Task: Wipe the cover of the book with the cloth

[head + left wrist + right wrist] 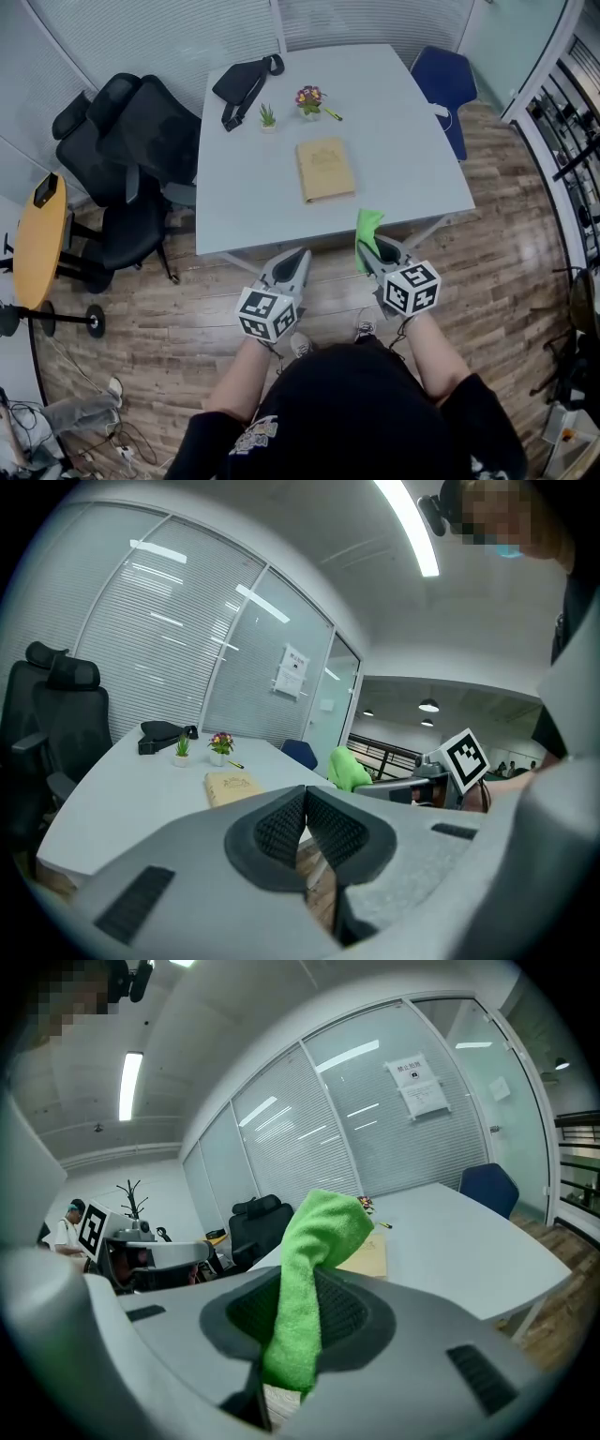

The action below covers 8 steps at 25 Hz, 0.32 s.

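Just short of the white table (403,141), the left gripper (298,255) hangs with its jaws pressed together on nothing, the tan book (324,169) lies flat mid-table beyond, and the right gripper (375,255) is clamped on the green cloth (367,228), which sticks up past its tips.

Right claw (302,1307) clamped on green cloth (317,1232); book (368,1256) beyond on white table (459,1241).

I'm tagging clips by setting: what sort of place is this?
Most likely an office meeting room: a large grey table, black office chairs and glass partition walls with blinds.
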Tool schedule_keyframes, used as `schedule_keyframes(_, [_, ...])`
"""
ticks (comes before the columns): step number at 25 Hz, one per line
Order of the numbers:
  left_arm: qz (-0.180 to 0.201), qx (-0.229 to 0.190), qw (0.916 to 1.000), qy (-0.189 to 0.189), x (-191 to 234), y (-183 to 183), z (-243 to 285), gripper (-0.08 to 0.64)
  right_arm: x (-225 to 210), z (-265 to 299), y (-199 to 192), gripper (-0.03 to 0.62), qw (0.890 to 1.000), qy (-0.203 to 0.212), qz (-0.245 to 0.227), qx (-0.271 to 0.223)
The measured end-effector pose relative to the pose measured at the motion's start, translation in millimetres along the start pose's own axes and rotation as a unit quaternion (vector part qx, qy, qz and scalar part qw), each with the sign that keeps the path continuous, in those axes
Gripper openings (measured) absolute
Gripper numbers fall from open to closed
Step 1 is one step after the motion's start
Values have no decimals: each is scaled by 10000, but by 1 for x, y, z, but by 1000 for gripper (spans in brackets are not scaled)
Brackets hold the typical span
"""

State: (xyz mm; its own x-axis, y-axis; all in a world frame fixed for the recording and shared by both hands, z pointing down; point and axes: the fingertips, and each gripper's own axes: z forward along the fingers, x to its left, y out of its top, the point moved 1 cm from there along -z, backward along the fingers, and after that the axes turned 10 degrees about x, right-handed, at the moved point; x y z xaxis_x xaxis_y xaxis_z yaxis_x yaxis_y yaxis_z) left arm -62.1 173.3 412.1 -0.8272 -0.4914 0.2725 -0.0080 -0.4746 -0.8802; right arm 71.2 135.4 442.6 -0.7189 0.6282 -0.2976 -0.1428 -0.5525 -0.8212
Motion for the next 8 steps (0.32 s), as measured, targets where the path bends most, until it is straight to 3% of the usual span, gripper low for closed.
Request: schedule_keyframes(8, [-22, -13, 10000, 57, -5, -1, 0, 6, -2, -7, -4, 95, 10000, 40, -43, 34])
